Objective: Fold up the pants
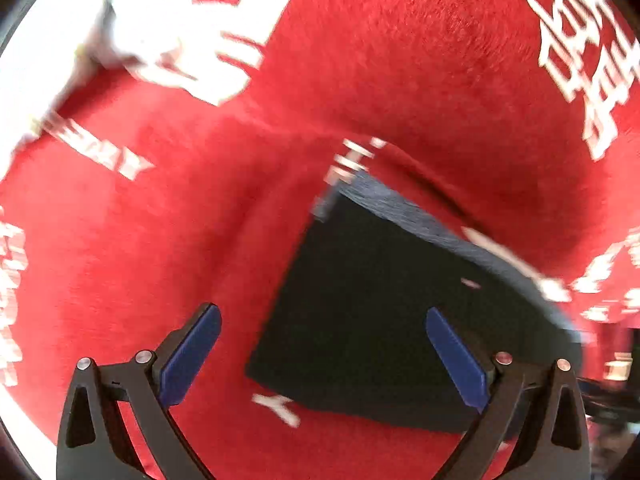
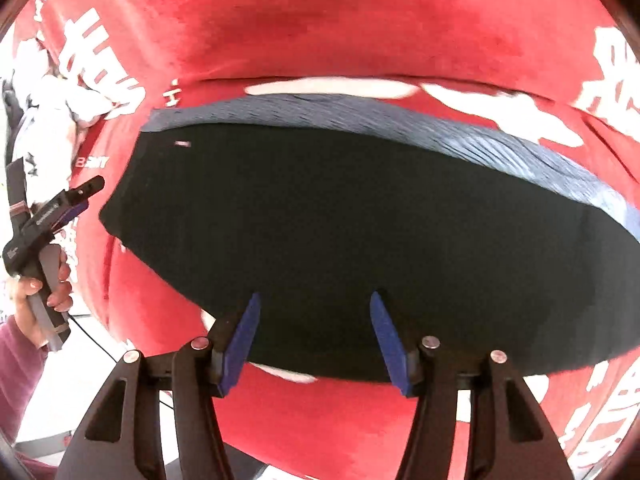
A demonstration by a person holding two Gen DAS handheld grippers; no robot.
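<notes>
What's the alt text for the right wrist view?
Folded dark navy fabric pants lie on a red cloth with white lettering. The right hand-held gripper hovers open over their near edge; the left hand-held gripper is at far left.

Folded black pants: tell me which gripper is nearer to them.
Right. The right gripper hangs open directly above the near edge of the pants. The left gripper, also open, is off beside their end, over the red cloth.

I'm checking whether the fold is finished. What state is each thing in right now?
pants: folded into a flat dark block on the red cloth, held by neither gripper.
left gripper: open, nothing between its fingers.
right gripper: open, above the pants' near edge.
</notes>
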